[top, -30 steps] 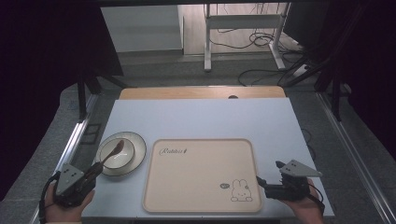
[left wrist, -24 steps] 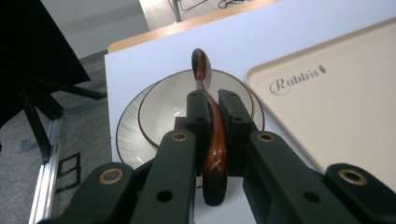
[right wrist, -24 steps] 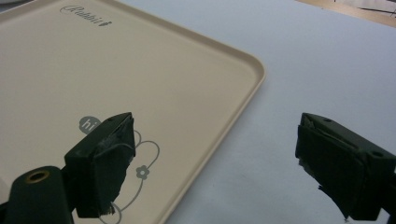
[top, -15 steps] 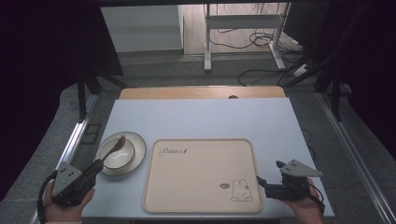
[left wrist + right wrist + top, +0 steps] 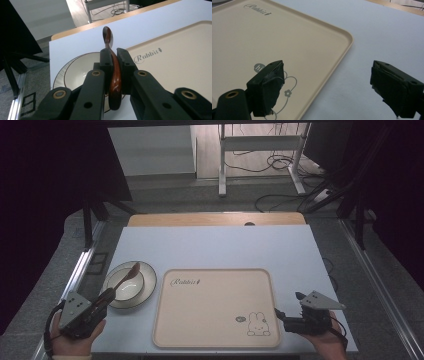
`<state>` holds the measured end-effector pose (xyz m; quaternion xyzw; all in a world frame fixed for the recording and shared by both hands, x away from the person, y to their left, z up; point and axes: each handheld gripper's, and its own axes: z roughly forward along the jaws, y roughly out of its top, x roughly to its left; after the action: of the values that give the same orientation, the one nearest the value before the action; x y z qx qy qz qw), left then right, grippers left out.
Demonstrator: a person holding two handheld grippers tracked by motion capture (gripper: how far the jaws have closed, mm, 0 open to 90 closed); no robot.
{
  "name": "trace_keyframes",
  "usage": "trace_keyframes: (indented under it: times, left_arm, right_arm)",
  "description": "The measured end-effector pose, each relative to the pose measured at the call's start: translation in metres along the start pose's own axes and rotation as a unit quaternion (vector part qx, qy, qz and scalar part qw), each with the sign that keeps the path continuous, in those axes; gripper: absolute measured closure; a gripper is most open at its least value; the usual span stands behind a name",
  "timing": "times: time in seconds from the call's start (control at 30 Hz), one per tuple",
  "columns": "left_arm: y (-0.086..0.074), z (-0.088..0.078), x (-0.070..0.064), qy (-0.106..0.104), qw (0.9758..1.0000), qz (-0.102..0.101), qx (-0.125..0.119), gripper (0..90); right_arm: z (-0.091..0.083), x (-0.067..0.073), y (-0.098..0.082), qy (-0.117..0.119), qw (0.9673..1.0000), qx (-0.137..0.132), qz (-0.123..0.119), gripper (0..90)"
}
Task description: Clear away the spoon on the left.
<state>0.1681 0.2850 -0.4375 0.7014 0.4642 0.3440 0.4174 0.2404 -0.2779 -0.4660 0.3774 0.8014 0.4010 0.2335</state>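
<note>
Two tongs work at the near edge of the white counter [image 5: 210, 245]. The left tongs [image 5: 102, 298] are closed firmly on a dark red-brown wooden spoon [image 5: 113, 77], gripping its handle between the two pads; the left gripper view shows the jaws pressed against both sides of the handle with no gap. The spoon's long axis runs from the tongs away toward the far right, with its bowl [image 5: 134, 269] raised over the cream plate [image 5: 145, 290] at the left of the counter. The spoon appears lifted clear of the plate, though contact at the bowl cannot be confirmed from the high view. The right tongs [image 5: 327, 85] stand wide open and hold nothing, resting low at the near right, just beside the near right corner of the beige tray [image 5: 215, 340]. This tray, marked with a rabbit print [image 5: 258, 325] and lettering [image 5: 186, 282], lies directly right of the plate and between the two hands. The governing relation is that the tray surface lies to the right of the held spoon, well within reach of the left hand, which is the nearer one and already carries the load. A likely next move is a rightward transfer of the spoon over the tray rim, keeping the handle axis steady to prevent rotation in the grip.
</note>
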Motion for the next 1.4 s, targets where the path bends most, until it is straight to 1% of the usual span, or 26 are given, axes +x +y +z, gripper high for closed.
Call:
trace_keyframes:
  times: [0.37, 0.63, 0.77, 1.13, 1.4]
  left_arm:
    - [0.019, 0.011, -0.007, -0.012, 0.9998, 0.015, -0.010, 84.4]
    - [0.028, 0.021, -0.014, -0.022, 0.9994, 0.023, -0.011, 84.4]
    - [0.028, 0.023, -0.018, -0.025, 0.9993, 0.026, -0.010, 84.4]
    - [0.022, 0.028, -0.024, -0.035, 0.9989, 0.030, -0.003, 84.4]
    - [0.023, 0.032, -0.032, -0.044, 0.9984, 0.037, 0.000, 84.4]
  right_arm:
    - [-0.001, 0.001, 0.000, -0.001, 1.0000, -0.001, 0.002, 12.3]
    - [-0.001, 0.001, 0.000, -0.001, 1.0000, -0.001, 0.002, 12.3]
    - [0.000, 0.001, 0.000, -0.001, 1.0000, -0.001, 0.002, 12.3]
    - [0.000, 0.000, 0.000, -0.002, 1.0000, 0.000, 0.000, 12.3]
    - [0.000, 0.001, 0.000, -0.001, 1.0000, 0.001, 0.000, 12.4]
